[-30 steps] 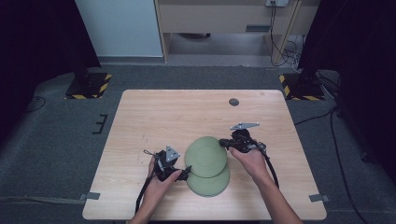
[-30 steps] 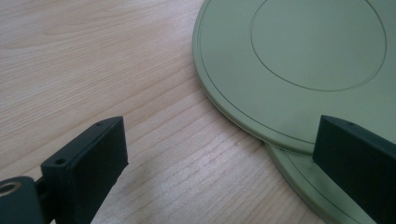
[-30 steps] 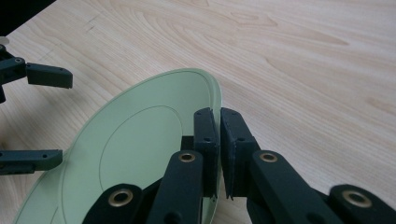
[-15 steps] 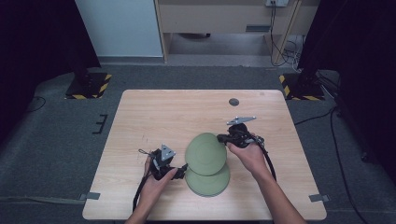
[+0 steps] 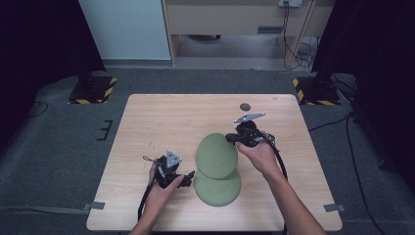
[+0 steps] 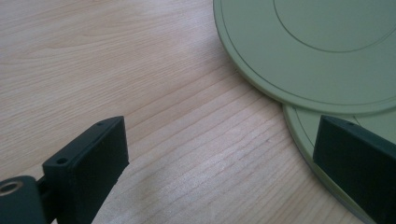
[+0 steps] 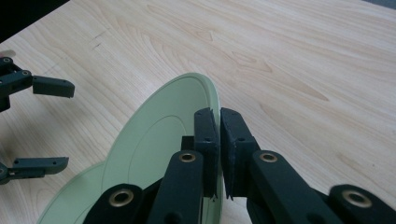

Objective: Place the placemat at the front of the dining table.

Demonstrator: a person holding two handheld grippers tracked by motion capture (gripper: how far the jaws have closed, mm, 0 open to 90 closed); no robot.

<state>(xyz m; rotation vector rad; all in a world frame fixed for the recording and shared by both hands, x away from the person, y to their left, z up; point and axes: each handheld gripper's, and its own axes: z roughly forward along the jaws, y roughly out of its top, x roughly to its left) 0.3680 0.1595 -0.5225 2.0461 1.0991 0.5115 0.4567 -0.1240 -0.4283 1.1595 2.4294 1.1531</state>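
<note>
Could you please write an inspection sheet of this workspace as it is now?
Surface: light wooden table, bare grain.
Job's things: upper green plate tilted, partly over lower green plate lying flat.
Clutter: small dark disc near far edge.
Grippers: right gripper shut on upper plate's rim; left gripper open beside lower plate.
Cables: black cable trails along the right forearm.
Surroundings: grey floor, yellow-black striped bases.

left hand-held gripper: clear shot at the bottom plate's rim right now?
Probably yes. The left hand-held gripper is open beside the bottom plate, whose near rim lies bare on the table. The top plate, pinched by the right hand-held gripper, covers only the far part.
</note>
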